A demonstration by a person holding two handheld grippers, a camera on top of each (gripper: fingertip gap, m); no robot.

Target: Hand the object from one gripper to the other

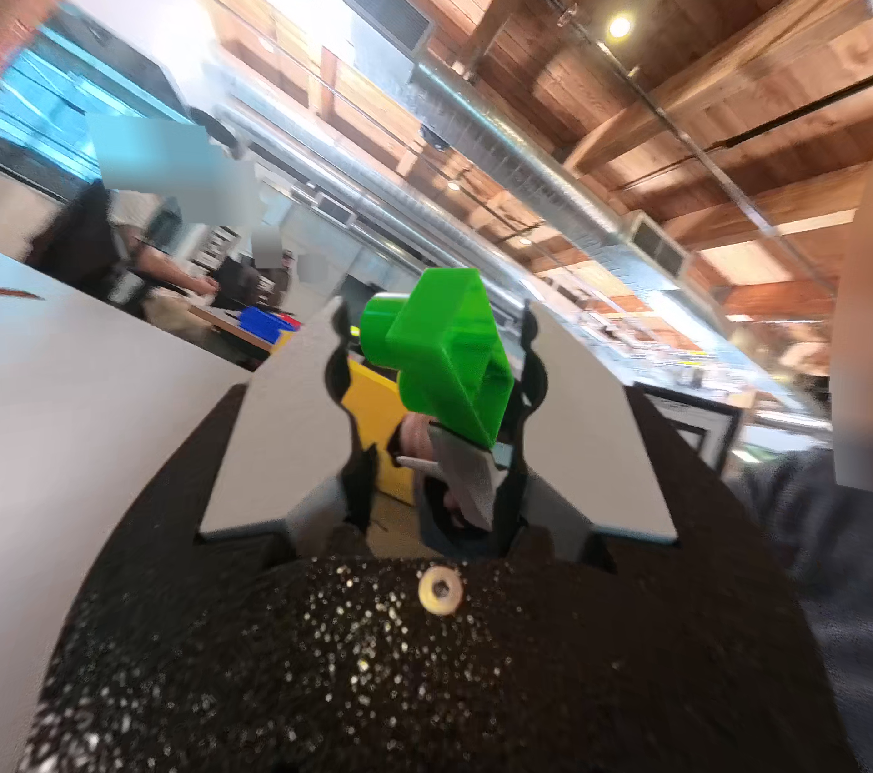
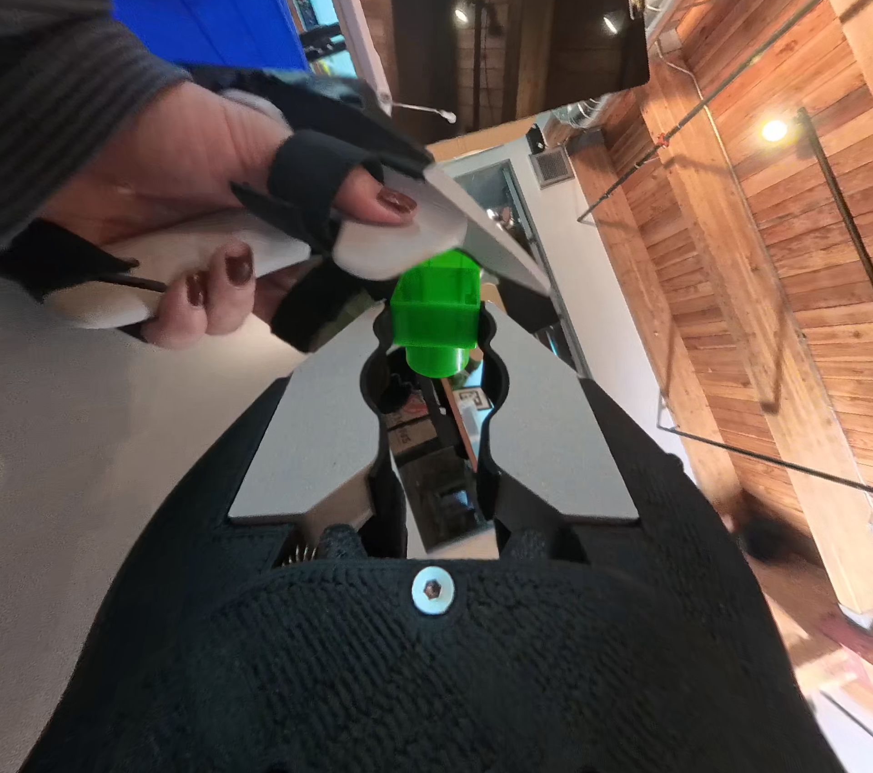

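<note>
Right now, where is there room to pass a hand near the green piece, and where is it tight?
Free: the narrow gap between the green piece and one left gripper finger, and the bare pale surface beside the hand. Crowded: around the piece itself, where the right gripper clamps it and the left gripper's fingers flank it.
</note>
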